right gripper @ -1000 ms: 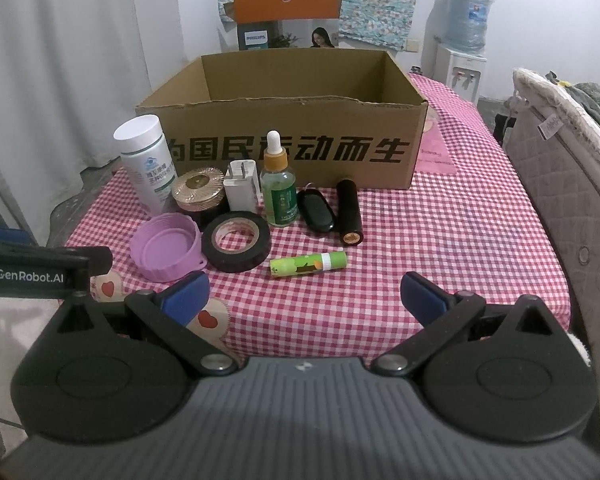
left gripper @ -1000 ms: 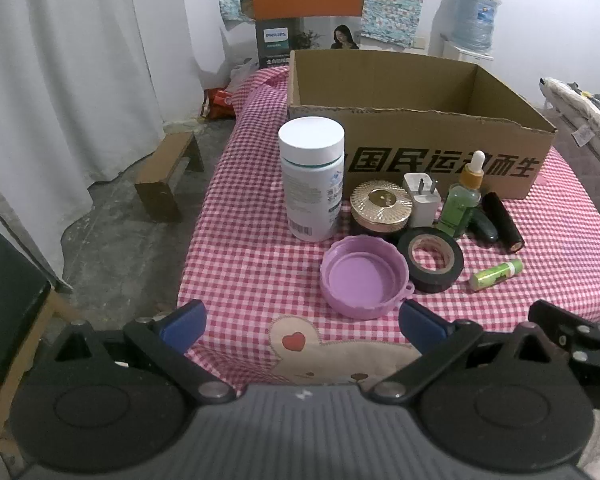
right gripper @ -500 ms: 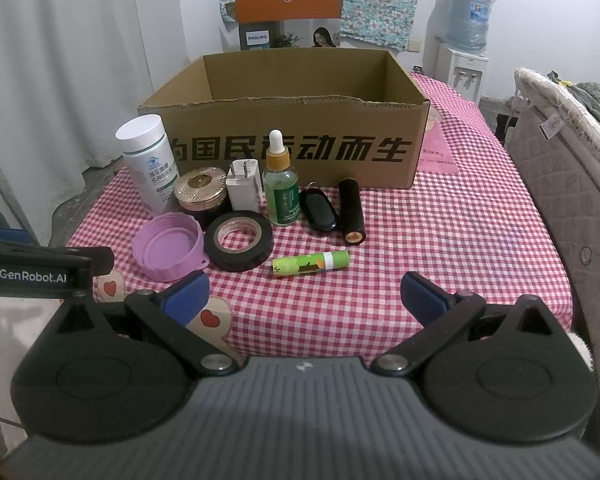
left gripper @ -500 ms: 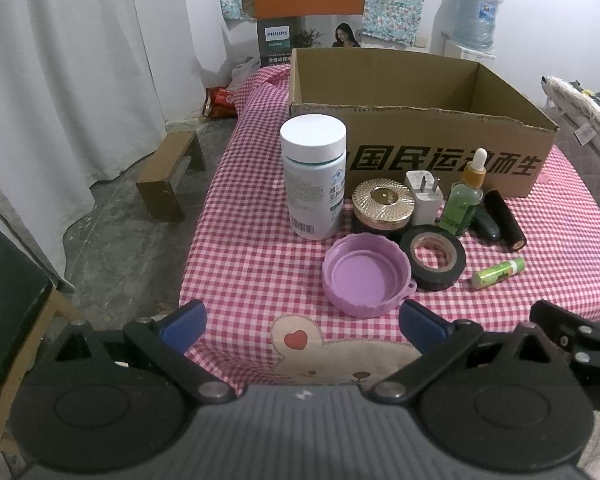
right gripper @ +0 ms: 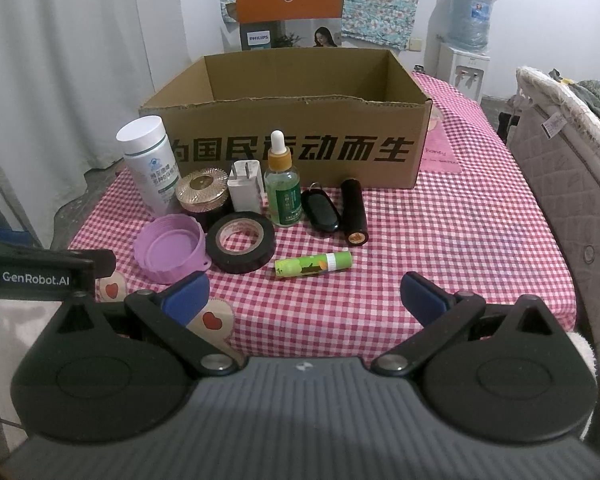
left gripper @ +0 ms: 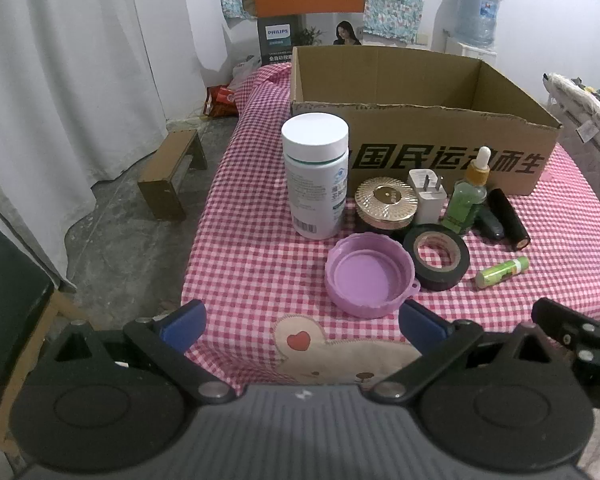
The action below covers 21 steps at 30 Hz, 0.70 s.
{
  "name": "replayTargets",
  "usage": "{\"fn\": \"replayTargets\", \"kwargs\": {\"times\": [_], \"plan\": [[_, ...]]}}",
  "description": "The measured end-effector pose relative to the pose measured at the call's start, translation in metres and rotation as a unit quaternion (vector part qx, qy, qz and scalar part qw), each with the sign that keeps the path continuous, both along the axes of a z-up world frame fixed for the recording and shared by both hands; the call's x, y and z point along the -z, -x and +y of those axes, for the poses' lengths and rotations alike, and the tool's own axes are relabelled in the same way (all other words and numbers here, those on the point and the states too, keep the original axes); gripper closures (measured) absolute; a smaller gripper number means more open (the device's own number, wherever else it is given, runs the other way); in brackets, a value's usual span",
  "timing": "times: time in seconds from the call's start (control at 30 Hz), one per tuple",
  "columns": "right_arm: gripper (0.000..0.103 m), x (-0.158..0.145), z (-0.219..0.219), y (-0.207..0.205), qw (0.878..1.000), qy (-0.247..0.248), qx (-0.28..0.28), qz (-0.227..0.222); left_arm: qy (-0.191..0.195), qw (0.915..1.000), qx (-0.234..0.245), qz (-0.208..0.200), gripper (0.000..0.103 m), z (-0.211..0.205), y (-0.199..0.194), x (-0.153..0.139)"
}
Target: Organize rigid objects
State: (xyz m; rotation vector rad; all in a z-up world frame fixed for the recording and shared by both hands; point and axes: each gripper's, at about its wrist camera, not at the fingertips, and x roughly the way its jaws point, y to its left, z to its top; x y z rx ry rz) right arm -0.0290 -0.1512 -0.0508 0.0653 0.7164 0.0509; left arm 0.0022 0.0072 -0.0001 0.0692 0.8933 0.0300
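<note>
Blue-padded left gripper (left gripper: 302, 318) & right gripper (right gripper: 305, 294): both spread wide, nothing held, at table's near edge. Purple lid (left gripper: 370, 274), tape roll (left gripper: 440, 255), green tube (right gripper: 313, 265), white bottle (left gripper: 316, 176) lie before cardboard box (left gripper: 420, 136) on checked cloth (right gripper: 440, 240).

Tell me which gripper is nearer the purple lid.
Left. The left gripper sits just in front of the purple lid; the right gripper is off to its right, facing the green tube.

"PHILIPS" marks the dark box (right gripper: 259, 38); "GenRobot.AI" the left claw (right gripper: 36, 279); "国民运动而生" the cardboard box (right gripper: 300, 148).
</note>
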Motion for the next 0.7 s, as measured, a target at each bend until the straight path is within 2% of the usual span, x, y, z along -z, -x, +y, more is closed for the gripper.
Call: {"fn": "replayTargets", "kwargs": {"times": [0.7], "plan": [[0.001, 0.009, -0.009, -0.028, 1.000, -0.025, 0.006, 0.009, -0.015, 0.9996, 0.013, 0.021, 0.000, -0.008, -0.029, 0.009]]}}
